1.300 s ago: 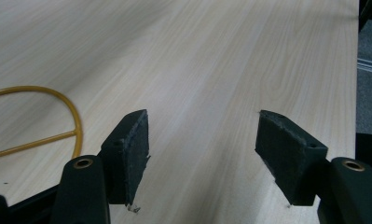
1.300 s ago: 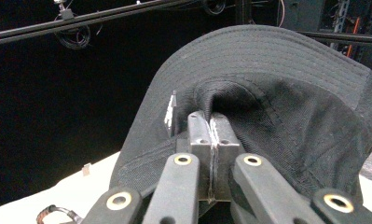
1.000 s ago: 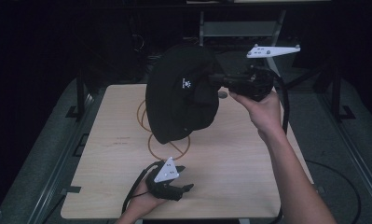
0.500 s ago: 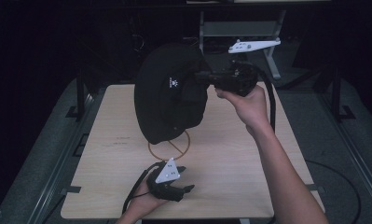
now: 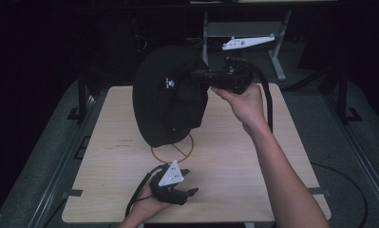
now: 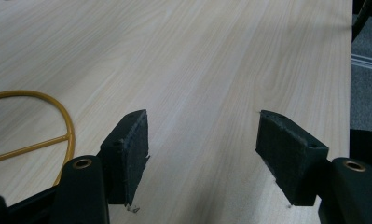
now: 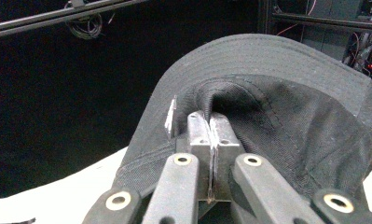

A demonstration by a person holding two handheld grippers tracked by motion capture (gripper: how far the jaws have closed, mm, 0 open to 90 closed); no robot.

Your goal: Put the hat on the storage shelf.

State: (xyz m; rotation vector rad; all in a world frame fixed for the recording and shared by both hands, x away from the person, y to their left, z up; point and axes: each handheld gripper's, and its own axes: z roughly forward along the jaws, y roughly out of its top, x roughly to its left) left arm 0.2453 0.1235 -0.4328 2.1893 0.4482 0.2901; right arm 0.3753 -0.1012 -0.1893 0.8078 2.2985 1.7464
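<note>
Two grippers were in play, and the yellow ring (image 5: 173, 151) printed on the table (image 5: 253, 190) serves as the landmark. The right gripper (image 5: 203, 75) was raised well above the ring and a little to its far right, held in the person's right hand (image 5: 244, 104). Its jaws were pressed together on the fabric of a black hat (image 5: 170, 102); in the right gripper view the two metal tips met flat against each other, pinching the hat (image 7: 277, 116) just inside its stitched brim, beside a small white tag (image 7: 170, 116). The hat hung off the table, tipped on edge above the far part of the ring, its lower rim hiding the top of the ring in the high view. A small white emblem (image 5: 170, 83) showed on the side facing the camera.

The left gripper (image 5: 189, 183) lay low on the near side of the ring, close to the table's front edge, gripped by the left hand (image 5: 146, 206). Its jaws stood wide apart with nothing between them; the left gripper view showed both black pads (image 6: 132, 154) spread over bare wood, with an arc of the ring (image 6: 44, 135) just to the left of them. The grey plate (image 5: 170, 175) on this gripper sat tilted, near the ring's front edge. A cable (image 5: 139, 192) trailed from it toward the person.
</note>
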